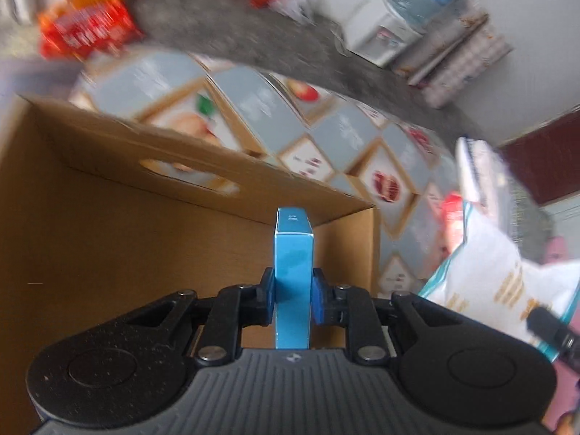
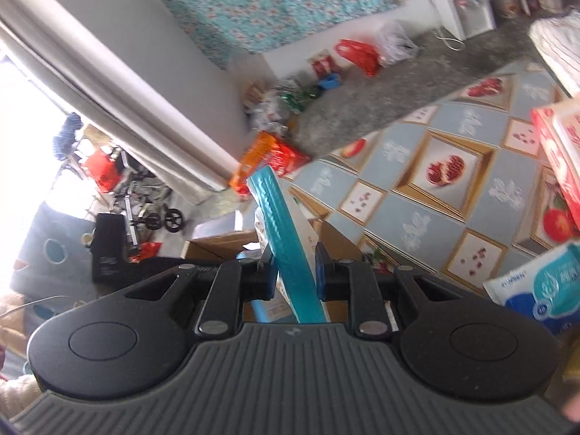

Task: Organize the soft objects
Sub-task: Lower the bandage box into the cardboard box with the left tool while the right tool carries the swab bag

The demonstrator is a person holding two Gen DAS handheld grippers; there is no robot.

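Carrying is the step in hand: a blue box (image 1: 293, 275) is gripped by the left claw (image 1: 293, 299) above the cardboard box (image 1: 108, 224); a teal packet (image 2: 286, 250) is gripped by the right claw (image 2: 295, 272). Lowering and release are called for next.

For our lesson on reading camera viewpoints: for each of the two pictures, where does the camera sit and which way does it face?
Left wrist view: sits on the left tongs, facing down into a cardboard box; the tongs grip a small blue carton.
Right wrist view: sits on the right tongs, facing down across the room; the tongs grip a teal-edged packet.
No hand or sleeve shows clearly in either.
Shared: the fruit-patterned mat, the water dispenser, the red-orange package.
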